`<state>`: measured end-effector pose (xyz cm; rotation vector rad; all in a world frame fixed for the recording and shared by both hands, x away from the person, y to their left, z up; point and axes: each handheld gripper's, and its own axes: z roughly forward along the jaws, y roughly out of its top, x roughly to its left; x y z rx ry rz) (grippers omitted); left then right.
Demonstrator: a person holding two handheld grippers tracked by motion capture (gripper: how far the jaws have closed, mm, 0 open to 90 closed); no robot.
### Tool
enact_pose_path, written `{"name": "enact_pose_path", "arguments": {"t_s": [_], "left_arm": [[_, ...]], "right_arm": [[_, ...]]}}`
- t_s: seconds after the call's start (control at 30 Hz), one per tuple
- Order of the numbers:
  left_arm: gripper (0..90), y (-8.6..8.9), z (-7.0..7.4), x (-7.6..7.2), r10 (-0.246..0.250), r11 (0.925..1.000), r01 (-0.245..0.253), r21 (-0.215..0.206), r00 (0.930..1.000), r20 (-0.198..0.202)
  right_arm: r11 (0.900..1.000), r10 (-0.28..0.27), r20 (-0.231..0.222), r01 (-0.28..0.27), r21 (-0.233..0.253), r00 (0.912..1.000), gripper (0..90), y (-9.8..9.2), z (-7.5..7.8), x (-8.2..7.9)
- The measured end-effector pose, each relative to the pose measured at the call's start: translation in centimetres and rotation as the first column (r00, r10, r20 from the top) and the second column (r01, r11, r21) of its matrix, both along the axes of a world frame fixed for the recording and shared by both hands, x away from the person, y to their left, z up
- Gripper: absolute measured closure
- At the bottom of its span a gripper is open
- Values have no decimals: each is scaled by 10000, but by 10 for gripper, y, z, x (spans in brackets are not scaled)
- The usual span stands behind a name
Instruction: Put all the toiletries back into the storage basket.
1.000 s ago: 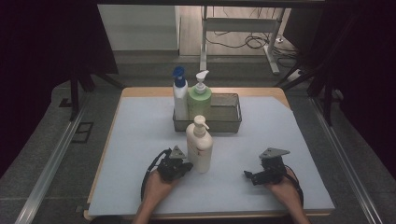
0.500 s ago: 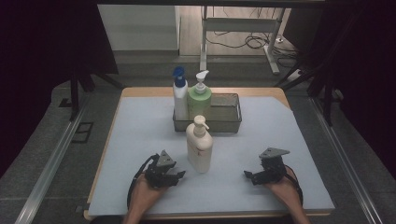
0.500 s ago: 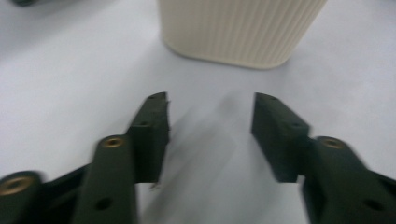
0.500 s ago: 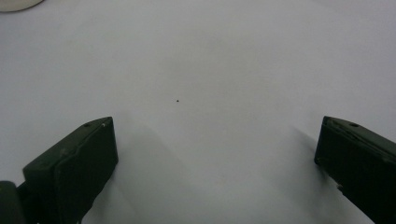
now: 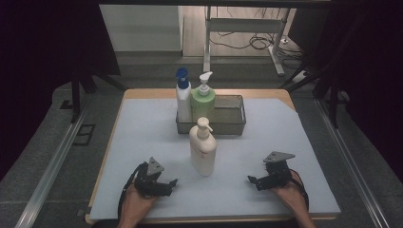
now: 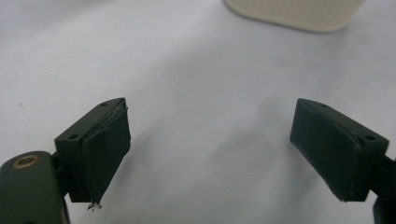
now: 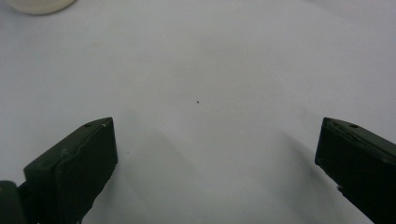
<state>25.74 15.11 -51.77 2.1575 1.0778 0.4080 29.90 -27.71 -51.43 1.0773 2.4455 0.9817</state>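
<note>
Trouble looks likeliest at the tall cream pump bottle [image 5: 203, 148], standing free on the tabletop [image 5: 294, 142] before the wire basket [image 5: 228, 116], since the left gripper [image 5: 167, 184], jaws spread like the right gripper [image 5: 254, 179], could tip it.

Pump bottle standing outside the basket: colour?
Cream-white, body and pump alike, on the pump bottle; clearest in the high view.

left gripper [image 5: 166, 183] drew back from cream bottle [image 5: 203, 148]

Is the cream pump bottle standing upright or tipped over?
Upright: the cream pump bottle stands on its base on the table, pump on top.
</note>
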Motion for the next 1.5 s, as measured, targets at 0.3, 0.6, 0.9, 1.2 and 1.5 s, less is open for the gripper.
{"name": "enact_pose_path", "arguments": {"t_s": [0.3,0.6,0.9,1.2,1.5], "left_arm": [[122,1,-5,2,-98,9999,99,94,9998,-169],[123,1,-5,2,-84,9999,86,76,9999,-149],[123,1,-6,2,-54,10000,54,47,9999,-135],[123,1,-6,2,-58,10000,59,44,9999,-143],[123,1,-6,2,-61,10000,62,38,9999,-148]], "right_arm": [[9984,163,141,-170,543,9998,0,1,13,-7],[9940,547,364,-579,933,9978,0,14,34,-11],[9841,1002,330,-1040,1438,9944,0,41,59,-11],[9793,1181,310,-1216,1618,9925,0,74,76,-7],[9767,1280,624,-1367,1654,9898,38,105,90,-3]]}}
